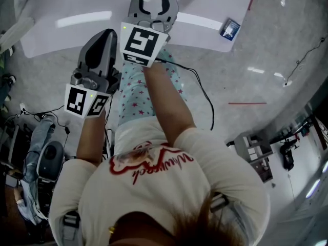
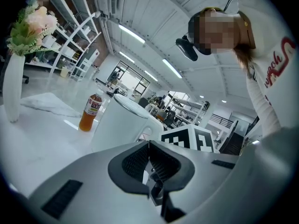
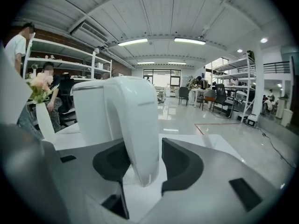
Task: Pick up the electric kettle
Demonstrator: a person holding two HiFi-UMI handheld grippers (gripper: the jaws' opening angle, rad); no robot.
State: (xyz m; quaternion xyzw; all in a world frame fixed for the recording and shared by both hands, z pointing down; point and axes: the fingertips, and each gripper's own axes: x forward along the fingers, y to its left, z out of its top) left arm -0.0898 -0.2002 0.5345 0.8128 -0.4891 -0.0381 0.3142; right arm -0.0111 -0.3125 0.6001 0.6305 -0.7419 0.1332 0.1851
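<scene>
Left gripper (image 2: 148,148): jaws shut together, nothing held, hanging back from the work; keep it clear. Electric kettle (image 2: 119,122) upright on white table (image 2: 37,143), beside tea bottle (image 2: 89,112). Right gripper (image 3: 141,162): jaws wide, kettle handle (image 3: 138,120) between pads, not clamped (gap at right pad). Centre handle, push deeper, squeeze firm, then lift straight.
</scene>
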